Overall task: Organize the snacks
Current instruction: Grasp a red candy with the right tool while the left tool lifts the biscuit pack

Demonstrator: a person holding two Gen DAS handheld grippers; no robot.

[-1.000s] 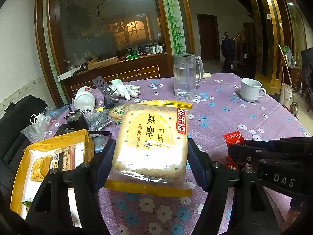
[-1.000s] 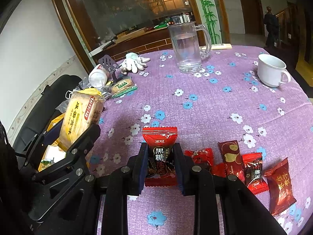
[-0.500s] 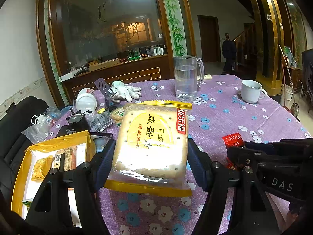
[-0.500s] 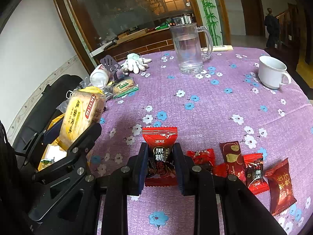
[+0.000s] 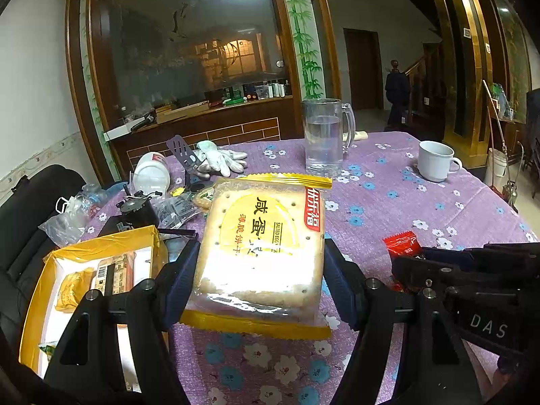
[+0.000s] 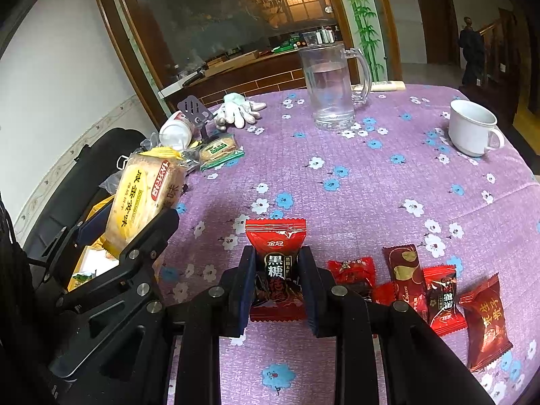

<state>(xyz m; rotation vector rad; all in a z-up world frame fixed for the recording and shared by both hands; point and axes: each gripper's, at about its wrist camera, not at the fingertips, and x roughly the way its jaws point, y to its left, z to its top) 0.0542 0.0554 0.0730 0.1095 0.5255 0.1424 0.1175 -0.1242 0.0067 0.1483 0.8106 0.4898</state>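
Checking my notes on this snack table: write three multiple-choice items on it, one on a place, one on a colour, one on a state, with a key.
1. Where does the yellow box lie?
A. beside the white cup
B. at the table edge, left of the cracker pack
C. behind the glass mug

2. What colour is the candy in the right hand-held gripper?
A. red and black
B. green
C. blue

3. What is the left hand-held gripper doing?
A. lying open on the cloth
B. gripping the glass mug
C. gripping the cracker pack by its two sides

Key: 1 B, the box shows at the lower left of the left wrist view, next to the pack. 2 A, its wrapper is red with a black panel. 3 C, both pads press on the pack's edges.
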